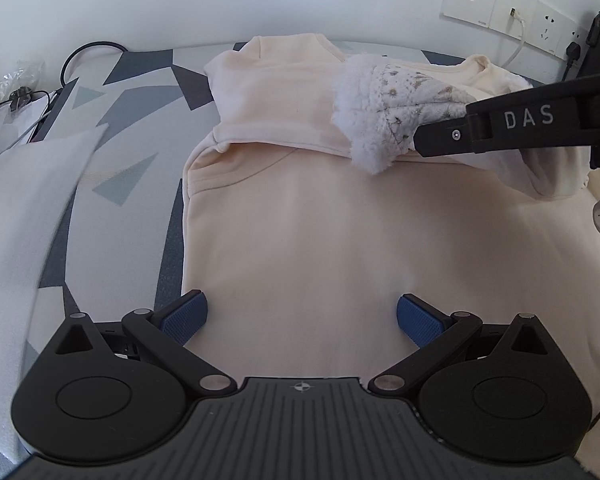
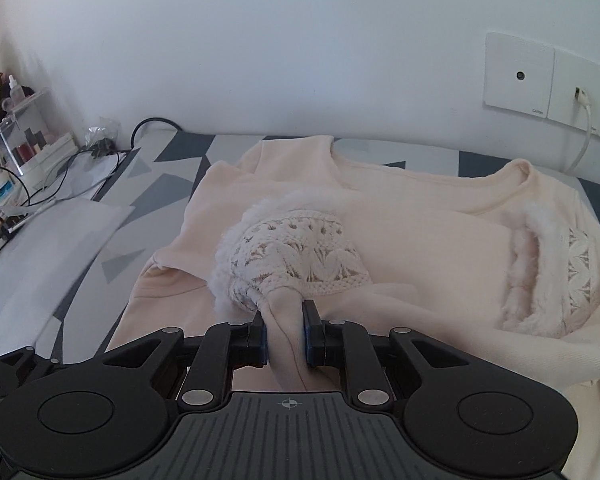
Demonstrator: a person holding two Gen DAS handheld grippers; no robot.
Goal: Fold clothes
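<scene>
**Sleeve fold-in, keep it flat**

My right gripper point(image 2: 285, 334) is clamped on the sleeve point(image 2: 296, 252) w/ fuzzy cuff, over the cream sweater point(image 1: 320, 232) spread on the bed point(image 1: 140, 80). Left gripper point(image 1: 302, 320) gapes wide, holding nothing, near the hem. Lay the sleeve straight across the chest, no bunching.

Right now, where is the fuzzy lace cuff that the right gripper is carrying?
The fuzzy lace cuff sits just ahead of the right gripper, which pinches the sleeve behind it, over the upper middle of the cream sweater.
</scene>
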